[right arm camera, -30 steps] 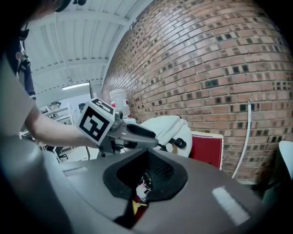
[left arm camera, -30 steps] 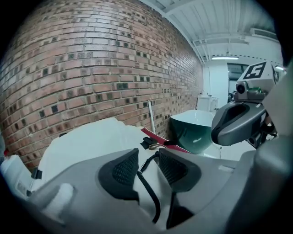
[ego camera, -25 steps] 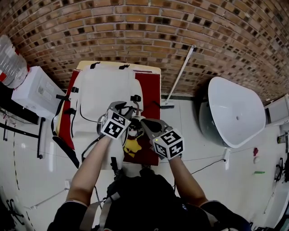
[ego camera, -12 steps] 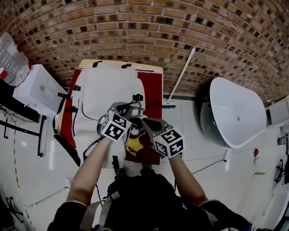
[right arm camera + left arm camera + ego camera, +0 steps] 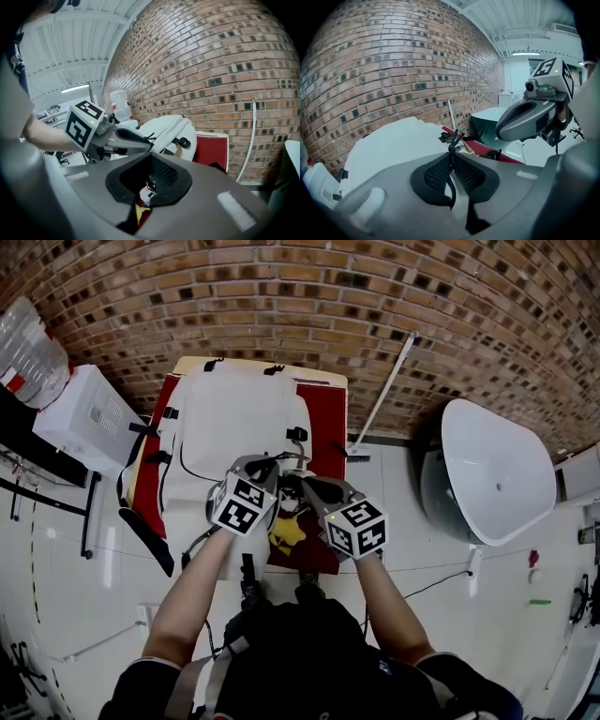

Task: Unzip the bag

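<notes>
A white backpack [image 5: 234, 418] lies flat on a red-covered table [image 5: 324, 423] against the brick wall. My left gripper [image 5: 266, 466] is at the bag's near right corner. Its jaws are closing, and a black zipper pull cord [image 5: 453, 139] is pinched between the pads, its knotted end sticking out past them. My right gripper [image 5: 302, 484] is shut just to the right, tip to tip with the left. In the right gripper view I cannot tell whether it pinches anything. A yellow charm [image 5: 284, 538] and a small white figure [image 5: 149, 190] hang below the jaws.
A white box [image 5: 84, 423] and a large water bottle [image 5: 23, 352] stand left of the table. A white rounded tub [image 5: 492, 474] sits on the floor to the right. A white pole [image 5: 380, 395] leans on the wall. Black straps [image 5: 141, 531] hang off the bag's left side.
Both grippers have shifted slightly right and toward me in the view, staying together at the bag's corner. The whole view has tilted a little, so the bag sits lower and further right.
</notes>
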{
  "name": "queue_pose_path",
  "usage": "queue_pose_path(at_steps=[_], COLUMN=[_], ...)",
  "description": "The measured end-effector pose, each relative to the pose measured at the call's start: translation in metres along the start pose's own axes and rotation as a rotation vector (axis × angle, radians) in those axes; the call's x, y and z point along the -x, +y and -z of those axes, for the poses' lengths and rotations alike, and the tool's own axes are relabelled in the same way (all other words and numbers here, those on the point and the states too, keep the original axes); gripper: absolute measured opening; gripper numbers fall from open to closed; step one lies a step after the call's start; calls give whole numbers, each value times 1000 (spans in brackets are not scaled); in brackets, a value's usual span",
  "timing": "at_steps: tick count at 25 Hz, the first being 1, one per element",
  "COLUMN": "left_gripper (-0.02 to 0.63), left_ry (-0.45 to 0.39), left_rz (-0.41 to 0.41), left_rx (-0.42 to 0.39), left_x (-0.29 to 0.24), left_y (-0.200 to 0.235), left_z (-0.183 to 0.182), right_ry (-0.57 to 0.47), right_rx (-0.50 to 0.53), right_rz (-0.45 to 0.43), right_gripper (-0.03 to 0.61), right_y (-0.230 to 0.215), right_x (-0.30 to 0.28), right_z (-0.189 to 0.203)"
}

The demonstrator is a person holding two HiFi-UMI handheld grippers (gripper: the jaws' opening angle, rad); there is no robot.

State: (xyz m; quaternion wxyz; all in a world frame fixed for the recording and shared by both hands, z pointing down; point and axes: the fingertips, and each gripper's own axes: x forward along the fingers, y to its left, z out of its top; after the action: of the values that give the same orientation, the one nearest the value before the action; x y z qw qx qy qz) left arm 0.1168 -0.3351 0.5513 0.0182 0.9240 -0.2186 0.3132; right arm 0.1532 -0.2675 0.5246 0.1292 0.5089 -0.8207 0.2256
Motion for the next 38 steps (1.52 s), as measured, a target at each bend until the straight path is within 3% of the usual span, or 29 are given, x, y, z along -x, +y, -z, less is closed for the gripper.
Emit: queue_pose_path(at_steps=[21,30,38], left_gripper=[28,29,31], left_ry=[2,-13,-18], left_rz=[-33,-48,-53], left_rx=[92,121,141], left_x=[29,33,31], left_y=[-16,-16,-17], left_z=[33,34,33], right_ry=[4,51,107], right_rx=[49,89,159], right_rz=[-18,4,-31], right_gripper=[6,6,6], right_y=[20,3,-5], right_x=[-13,-57,-101], right_z=[-11,-10,-22])
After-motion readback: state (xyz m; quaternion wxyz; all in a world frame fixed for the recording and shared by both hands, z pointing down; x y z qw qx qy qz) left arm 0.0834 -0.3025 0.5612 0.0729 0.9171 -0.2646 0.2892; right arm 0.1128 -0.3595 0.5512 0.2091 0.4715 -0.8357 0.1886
